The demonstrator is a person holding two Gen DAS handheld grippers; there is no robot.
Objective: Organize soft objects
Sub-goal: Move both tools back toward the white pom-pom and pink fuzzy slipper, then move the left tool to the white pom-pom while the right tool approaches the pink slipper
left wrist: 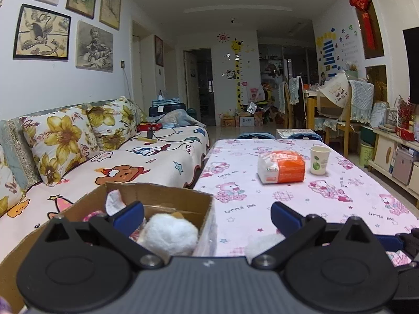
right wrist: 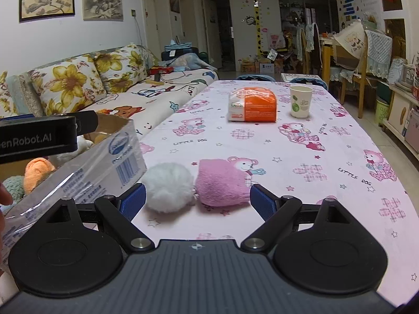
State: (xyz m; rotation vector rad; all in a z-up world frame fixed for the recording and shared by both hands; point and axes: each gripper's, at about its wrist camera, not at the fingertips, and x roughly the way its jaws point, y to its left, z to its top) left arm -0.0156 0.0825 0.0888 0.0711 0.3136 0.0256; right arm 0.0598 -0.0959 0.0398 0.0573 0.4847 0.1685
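A cardboard box (left wrist: 162, 192) stands at the table's left edge and holds several soft toys, among them a white fluffy one (left wrist: 167, 235), an orange one (right wrist: 39, 170) and a teal one (right wrist: 13, 187). My left gripper (left wrist: 207, 217) is open and empty above the box's right wall (right wrist: 104, 162); its black body (right wrist: 39, 138) shows in the right wrist view. On the table beside the box lie a white pompom (right wrist: 169, 191) and a pink knitted sock (right wrist: 222, 183). My right gripper (right wrist: 197, 202) is open just in front of both, touching neither.
Further along the pink tablecloth (right wrist: 288, 172) sit an orange-and-white tissue pack (right wrist: 252, 104) and a paper cup (right wrist: 301, 101). A sofa (left wrist: 146, 162) with floral cushions runs along the left. Chairs and shelves crowd the far right. A hand (right wrist: 4, 196) shows at the left edge.
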